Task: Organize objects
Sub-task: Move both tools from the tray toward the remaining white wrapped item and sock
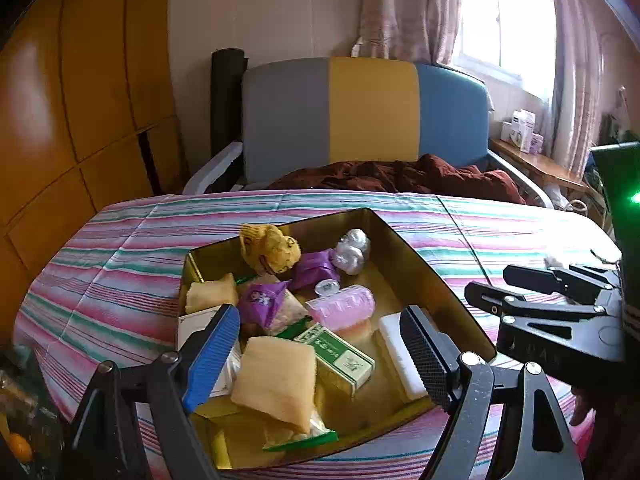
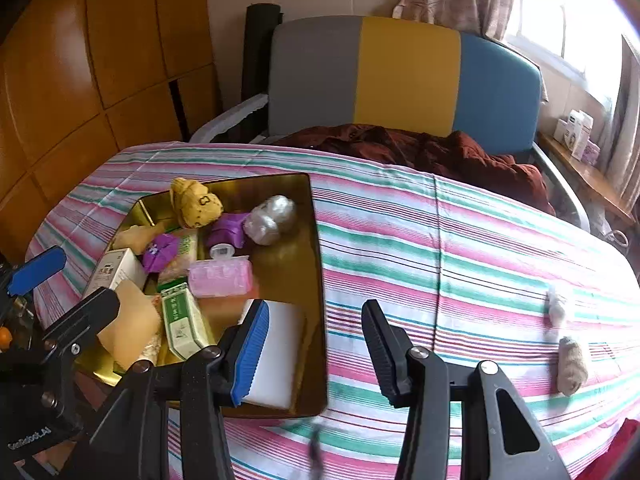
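Observation:
A gold tin box (image 1: 416,256) (image 2: 316,240) sits on the striped cloth and holds several items: a yellow plush (image 1: 270,248), a silver ball (image 1: 352,250), purple packets (image 1: 264,302), a pink case (image 1: 342,306) (image 2: 220,278), a green-white box (image 1: 340,354) (image 2: 184,322), a tan pouch (image 1: 276,382) and a white block (image 1: 400,356) (image 2: 280,356). My left gripper (image 1: 320,354) is open and empty, low over the near part of the box. My right gripper (image 2: 312,350) is open and empty over the box's near right wall. A tan roll (image 2: 572,364) and a white wad (image 2: 556,308) lie on the cloth at the right.
The table with the striped cloth (image 2: 440,248) stands in front of a grey, yellow and blue chair (image 1: 372,112) with a dark red blanket (image 1: 400,176). Wooden cabinets (image 1: 80,100) stand at the left. A shelf with boxes (image 1: 520,128) stands by the window.

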{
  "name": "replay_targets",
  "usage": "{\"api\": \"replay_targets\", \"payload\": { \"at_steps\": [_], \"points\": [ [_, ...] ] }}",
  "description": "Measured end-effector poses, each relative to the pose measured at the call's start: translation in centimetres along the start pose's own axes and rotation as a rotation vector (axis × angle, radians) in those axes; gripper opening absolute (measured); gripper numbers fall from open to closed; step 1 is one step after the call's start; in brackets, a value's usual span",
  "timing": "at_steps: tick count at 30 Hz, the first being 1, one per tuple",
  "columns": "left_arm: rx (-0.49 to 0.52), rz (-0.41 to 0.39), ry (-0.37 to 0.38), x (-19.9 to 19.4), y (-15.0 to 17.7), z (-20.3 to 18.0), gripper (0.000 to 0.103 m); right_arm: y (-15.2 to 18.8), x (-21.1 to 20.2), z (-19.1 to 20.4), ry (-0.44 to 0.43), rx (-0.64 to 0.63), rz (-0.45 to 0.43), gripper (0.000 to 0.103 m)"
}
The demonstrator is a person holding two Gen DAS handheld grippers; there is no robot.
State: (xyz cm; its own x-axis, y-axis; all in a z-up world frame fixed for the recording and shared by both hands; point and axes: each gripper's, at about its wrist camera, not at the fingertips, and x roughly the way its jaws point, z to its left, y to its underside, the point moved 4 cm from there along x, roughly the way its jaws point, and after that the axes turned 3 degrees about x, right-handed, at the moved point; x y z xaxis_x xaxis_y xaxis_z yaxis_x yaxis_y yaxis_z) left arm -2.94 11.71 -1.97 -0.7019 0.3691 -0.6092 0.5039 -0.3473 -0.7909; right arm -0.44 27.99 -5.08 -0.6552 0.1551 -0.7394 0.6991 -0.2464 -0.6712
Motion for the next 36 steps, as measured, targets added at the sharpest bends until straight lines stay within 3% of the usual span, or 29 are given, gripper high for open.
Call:
{"api": "replay_targets", "payload": {
  "at_steps": [22, 36],
  "points": [
    [0.122, 0.025, 0.066, 0.9, -0.2, -4.9, 0.083, 1.1, -0.5, -9.4, 0.094, 0.162, 0.019, 0.049],
    [0.206, 0.043, 0.119, 1.8, -0.5, -9.0, 0.085, -0.5, -2.1, -20.1, 0.199, 0.299, 0.022, 0.049]
  ]
}}
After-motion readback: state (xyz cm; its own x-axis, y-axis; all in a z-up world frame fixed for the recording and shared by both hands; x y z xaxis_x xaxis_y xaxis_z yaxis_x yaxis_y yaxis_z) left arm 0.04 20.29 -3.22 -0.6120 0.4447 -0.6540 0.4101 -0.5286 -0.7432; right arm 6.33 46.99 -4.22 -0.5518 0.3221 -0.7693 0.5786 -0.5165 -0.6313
